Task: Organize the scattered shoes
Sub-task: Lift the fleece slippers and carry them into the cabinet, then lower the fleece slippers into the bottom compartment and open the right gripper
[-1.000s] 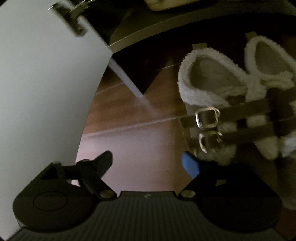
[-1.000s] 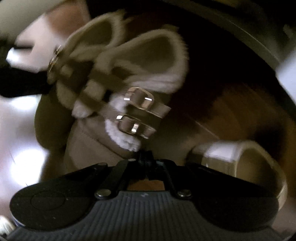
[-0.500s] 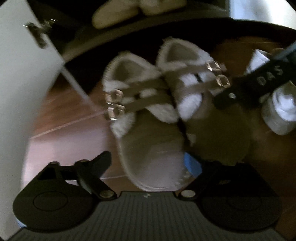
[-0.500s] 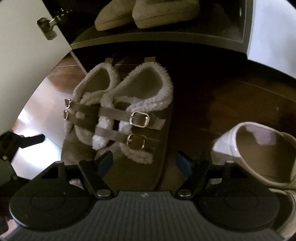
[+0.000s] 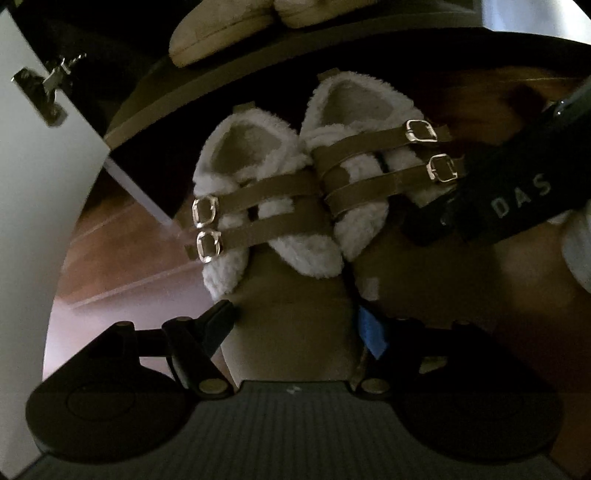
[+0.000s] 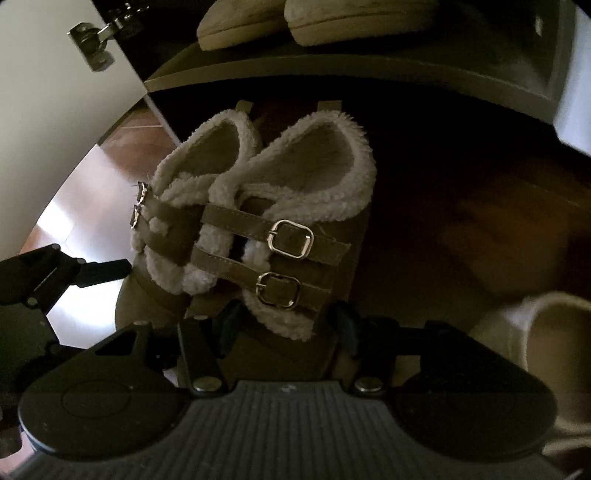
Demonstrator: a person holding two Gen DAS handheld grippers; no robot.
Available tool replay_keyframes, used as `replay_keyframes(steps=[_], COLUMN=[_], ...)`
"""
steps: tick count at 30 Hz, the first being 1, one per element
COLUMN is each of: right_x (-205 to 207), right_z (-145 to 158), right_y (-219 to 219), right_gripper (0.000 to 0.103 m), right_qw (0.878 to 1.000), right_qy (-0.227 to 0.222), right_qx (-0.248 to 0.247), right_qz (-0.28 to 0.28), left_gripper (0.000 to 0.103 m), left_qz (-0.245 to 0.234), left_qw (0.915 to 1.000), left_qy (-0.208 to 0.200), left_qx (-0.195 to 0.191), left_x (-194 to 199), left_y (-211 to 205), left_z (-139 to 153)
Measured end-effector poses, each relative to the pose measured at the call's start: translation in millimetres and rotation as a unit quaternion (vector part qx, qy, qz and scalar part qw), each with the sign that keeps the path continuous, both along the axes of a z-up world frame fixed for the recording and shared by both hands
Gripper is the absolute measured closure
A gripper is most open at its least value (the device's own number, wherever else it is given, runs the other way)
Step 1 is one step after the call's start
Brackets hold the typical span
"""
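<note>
While each half-open tool (image 5: pixel 293 321) (image 6: pixel 284 325) straddles one soft, light tan fleece-lined buckled slipper (image 5: pixel 266 236) (image 6: pixel 295 229), its firmer toe sides look the best hold.

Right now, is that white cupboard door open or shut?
Open. The white door swings out to the left with its metal hinge exposed, and the shelf inside shows a pair of shoes.

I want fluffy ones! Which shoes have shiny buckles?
The fleecy pair on the floor has buckles; the plain pair on the shelf above shows none.
</note>
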State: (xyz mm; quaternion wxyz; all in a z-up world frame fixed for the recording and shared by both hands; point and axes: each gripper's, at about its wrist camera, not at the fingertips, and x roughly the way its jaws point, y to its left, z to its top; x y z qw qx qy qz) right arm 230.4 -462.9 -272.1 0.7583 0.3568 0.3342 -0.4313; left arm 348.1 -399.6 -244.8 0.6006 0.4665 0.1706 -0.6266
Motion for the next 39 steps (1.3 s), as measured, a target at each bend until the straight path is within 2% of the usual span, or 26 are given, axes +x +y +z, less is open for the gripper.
replay_keyframes(steps=[9,15,16,18,22,24,26,28,31,32,33,39], right_x=[22.0,32.3,31.1,27.3,13.0,11.0,15.0,25.2,41.7,46.5,47.1,40.6], right_z=[-6.2,-10.7,-11.5,-11.9,-1.4,4.4,7.0,6.2,2.0,-0.9,-3.1,2.5], right_y=[-54.6,-85.7,-88.5,-90.0,-73.0,-55.9,-39.7,-25.2,-22.7,-26.2,-28.2,-32.5], right_gripper=[0.051,0.049,0.048,0.037,0.037,0.037,0.039,0.041,0.051,0.06,0.064,0.072], right_qw=[0.999,0.998,0.998,0.999,0.997,0.996,0.997,0.997,0.996,0.996,0.997,0.996], right_qy=[0.001,0.006,0.002,-0.003,-0.023,-0.023,-0.013,0.009,0.03,0.038,0.043,0.046], right_qx=[-0.034,-0.057,-0.054,-0.051,-0.051,-0.062,-0.069,-0.076,-0.081,-0.075,-0.069,-0.067], right_qz=[0.013,0.018,0.013,0.001,-0.054,-0.056,-0.041,-0.018,0.008,0.014,0.016,0.027], left_gripper=[0.025,0.025,0.025,0.026,0.026,0.028,0.036,0.04,0.041,0.041,0.041,0.041], left_qz=[0.027,0.042,0.042,0.045,0.051,0.054,0.058,0.064,0.057,0.051,0.045,0.039], left_qw=[0.9983,0.9976,0.9976,0.9973,0.9974,0.9975,0.9973,0.9969,0.9977,0.998,0.9983,0.999], left_qy=[-0.045,-0.046,-0.045,-0.045,-0.035,-0.036,-0.044,-0.046,-0.036,-0.036,-0.037,-0.021], left_qx=[-0.024,-0.032,-0.032,-0.037,-0.038,-0.027,-0.012,0.0,-0.004,-0.003,-0.003,-0.01], left_x=[14.9,20.8,21.2,21.1,25.2,29.8,33.7,39.0,37.8,35.4,32.7,23.9], left_y=[-58.6,-83.2,-81.9,-68.4,-24.8,0.1,7.4,6.5,-2.0,-5.4,-7.5,-19.9], left_z=[-9.5,-10.1,-9.8,-7.8,-3.6,-6.4,-14.2,-22.3,-21.5,-21.3,-20.9,-19.1])
